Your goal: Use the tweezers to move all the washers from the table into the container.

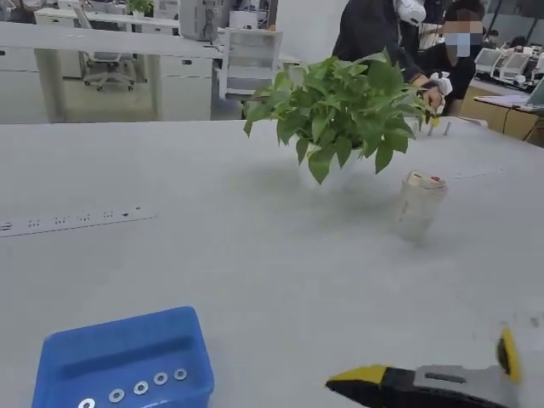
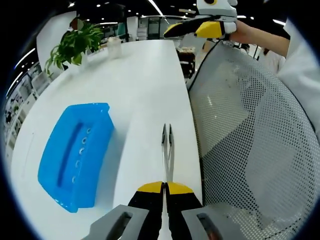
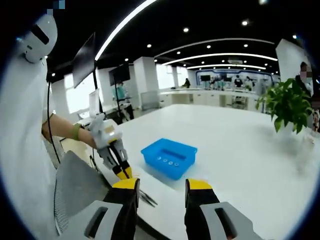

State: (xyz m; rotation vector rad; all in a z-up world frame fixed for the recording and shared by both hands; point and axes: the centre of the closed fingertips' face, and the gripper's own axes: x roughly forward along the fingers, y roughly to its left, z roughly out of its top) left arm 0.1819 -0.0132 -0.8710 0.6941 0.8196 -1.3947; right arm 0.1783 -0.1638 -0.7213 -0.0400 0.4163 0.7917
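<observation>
The blue container (image 1: 119,338) stands at the near left of the white table, with several washers (image 1: 140,388) in a row inside. My left gripper (image 2: 164,187) is shut on the steel tweezers (image 2: 167,147), whose closed tips point along the table's edge, right of the container (image 2: 95,165) and its washers (image 2: 80,152). My right gripper (image 3: 162,186) is open and holds nothing. It faces the container (image 3: 170,171) and the washers (image 3: 170,161) from some way off. In the right gripper view, the left gripper (image 3: 119,162) and tweezers (image 3: 146,198) are at lower left. The right gripper (image 1: 374,380) sits at the head view's bottom right.
A leafy potted plant (image 1: 340,110) and a clear jar (image 1: 421,206) stand farther back on the table. A white power strip (image 1: 76,221) lies at the left. A mesh chair back (image 2: 240,125) is beside the table's edge. People (image 1: 382,34) are behind the table.
</observation>
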